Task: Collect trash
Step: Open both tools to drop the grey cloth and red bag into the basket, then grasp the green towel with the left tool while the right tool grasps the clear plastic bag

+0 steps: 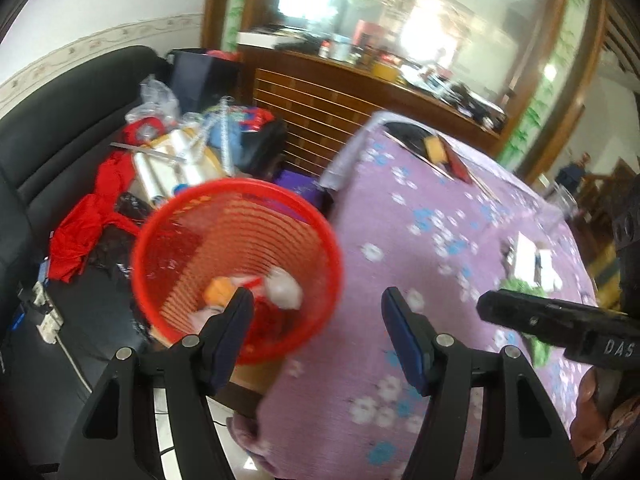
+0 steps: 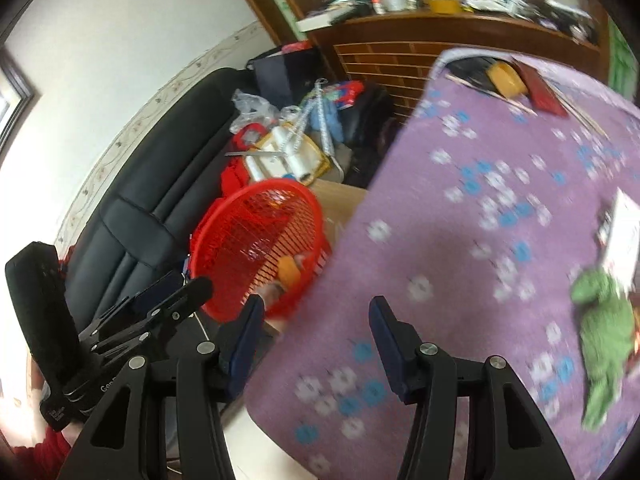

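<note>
Red basket [image 1: 236,268] beyond left gripper [image 1: 318,312], jaws apart, empty.

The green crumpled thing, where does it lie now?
In the right wrist view the green crumpled thing lies on the purple flowered tablecloth at the right edge, just below a white box, far from the red basket.

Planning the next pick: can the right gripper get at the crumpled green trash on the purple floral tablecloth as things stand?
Probably yes. The right gripper is open and empty, and the crumpled green trash lies exposed on the purple floral tablecloth off to its right, with only bare cloth between. A white box sits close behind it.
</note>
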`<state>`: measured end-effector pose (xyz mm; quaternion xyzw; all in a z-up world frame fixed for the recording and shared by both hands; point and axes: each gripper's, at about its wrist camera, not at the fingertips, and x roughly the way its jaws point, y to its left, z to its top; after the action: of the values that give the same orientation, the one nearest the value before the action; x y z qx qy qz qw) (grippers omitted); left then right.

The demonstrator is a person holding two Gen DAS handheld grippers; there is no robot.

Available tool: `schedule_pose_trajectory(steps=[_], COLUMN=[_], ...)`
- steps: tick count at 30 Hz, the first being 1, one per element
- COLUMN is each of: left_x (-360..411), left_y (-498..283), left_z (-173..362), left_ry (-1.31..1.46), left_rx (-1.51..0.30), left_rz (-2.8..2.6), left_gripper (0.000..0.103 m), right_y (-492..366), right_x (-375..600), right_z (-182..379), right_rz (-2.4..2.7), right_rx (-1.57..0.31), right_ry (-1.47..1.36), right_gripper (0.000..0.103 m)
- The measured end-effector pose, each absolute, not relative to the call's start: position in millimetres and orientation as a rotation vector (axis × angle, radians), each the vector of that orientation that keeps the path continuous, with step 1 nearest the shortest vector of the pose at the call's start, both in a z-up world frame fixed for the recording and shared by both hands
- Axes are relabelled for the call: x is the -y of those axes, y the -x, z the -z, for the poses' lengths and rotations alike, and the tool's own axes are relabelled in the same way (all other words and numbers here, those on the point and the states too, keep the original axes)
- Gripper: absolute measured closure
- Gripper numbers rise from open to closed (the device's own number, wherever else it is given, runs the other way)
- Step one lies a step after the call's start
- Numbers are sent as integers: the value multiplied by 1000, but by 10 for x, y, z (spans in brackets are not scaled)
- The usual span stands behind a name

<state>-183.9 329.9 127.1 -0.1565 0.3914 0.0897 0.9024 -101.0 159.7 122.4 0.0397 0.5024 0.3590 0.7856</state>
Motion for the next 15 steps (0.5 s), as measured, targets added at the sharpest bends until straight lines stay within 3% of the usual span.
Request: schedule_pose_trajectory(steps=[15], left_x=[-1970], left_y=[1466], left_z=[-1200], left_ry=[244], left_rx=[-909], left_rz=[60], left_gripper=[38], right_y=[995], right_x=[486], right_z=[-952], right_rz=[-443], right_rx=[-1105], right_ry=[-297], right_gripper=[44])
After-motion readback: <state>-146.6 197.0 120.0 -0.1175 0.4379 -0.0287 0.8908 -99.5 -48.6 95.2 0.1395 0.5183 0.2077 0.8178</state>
